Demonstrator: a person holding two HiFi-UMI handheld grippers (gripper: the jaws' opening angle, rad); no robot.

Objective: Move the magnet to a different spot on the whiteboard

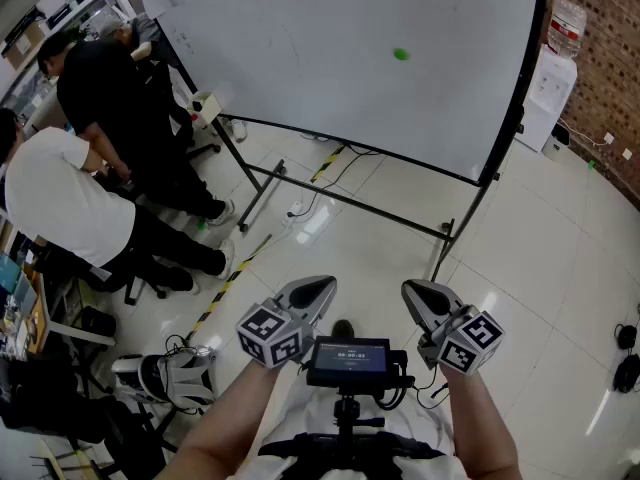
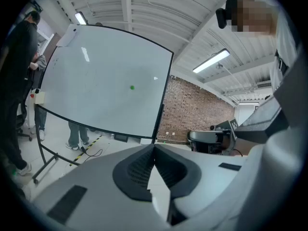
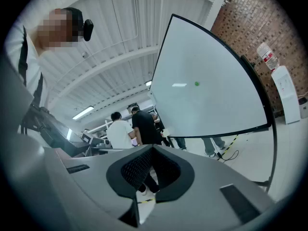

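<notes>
Whiteboard [image 1: 330, 58] on tiled floor [image 1: 540, 268], green magnet [image 1: 401, 54] high; left tool [image 1: 318, 286], right tool [image 1: 418, 290] closed.

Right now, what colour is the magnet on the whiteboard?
Green; the magnet shows best in the head view.

Floor [image 1: 395, 263] left open before whiteboard [image 1: 330, 58]; left of it blocked by two people [image 1: 70, 203], below it by stand bars [image 1: 345, 201], right of it by water dispenser [image 1: 548, 93].
</notes>
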